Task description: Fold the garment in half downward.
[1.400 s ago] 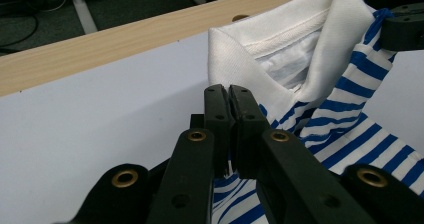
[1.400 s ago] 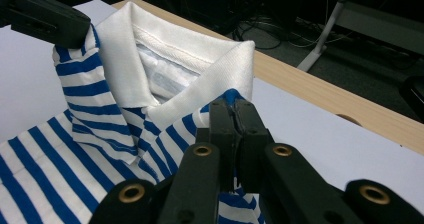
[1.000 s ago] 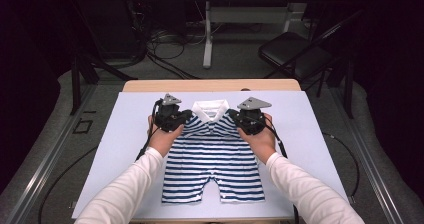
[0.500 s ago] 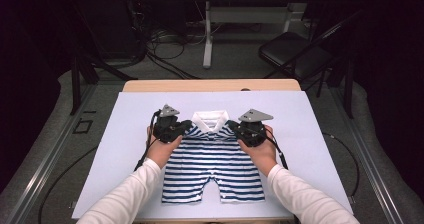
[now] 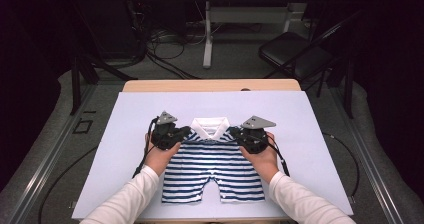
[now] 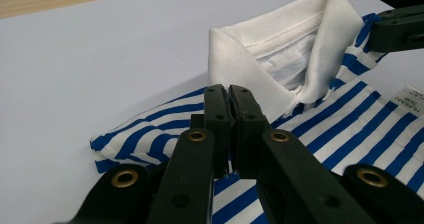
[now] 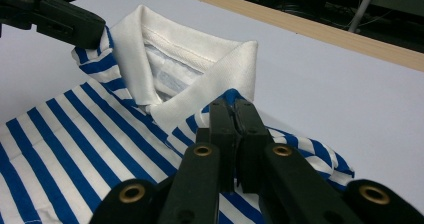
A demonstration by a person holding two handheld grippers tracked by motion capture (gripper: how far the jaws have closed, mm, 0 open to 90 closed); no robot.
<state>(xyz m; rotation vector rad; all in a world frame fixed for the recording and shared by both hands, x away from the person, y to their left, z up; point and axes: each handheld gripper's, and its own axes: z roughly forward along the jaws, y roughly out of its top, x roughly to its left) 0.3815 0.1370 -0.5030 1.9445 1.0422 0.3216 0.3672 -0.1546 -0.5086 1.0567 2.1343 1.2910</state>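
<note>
So there's a little blue-and-white striped romper [image 5: 212, 166] lying flat on the pale sheet [image 5: 125, 134] that's covering the table [image 5: 210, 85], sitting roughly in the middle and toward the person's side, with its white collar [image 5: 210, 127] pointing away from them and the two short legs pointing back toward the near edge. The left gripper [image 5: 181, 134] is sitting on the shoulder just beside the collar on its left, and the right gripper [image 5: 239, 135] is doing the same on the other shoulder, so the collar is sitting right between the two. In the left gripper view the two black jaws are pressing together with the striped shoulder fabric bunching up between them, right next to the folded collar flap, and the sleeve edge is lying rumpled on the sheet just to the side. The right gripper view is showing pretty much a mirror of that: jaws squeezing together on the striped cloth just below the collar point, with the other gripper's tip poking in at the far corner by the opposite shoulder. Both of the person's hands are wrapping around the tools from below, white sleeves [image 5: 125, 201] coming in from the bottom of the high view. A small label [image 6: 406, 98] is showing on the stripes in the left gripper view, too blurry to read.
</note>
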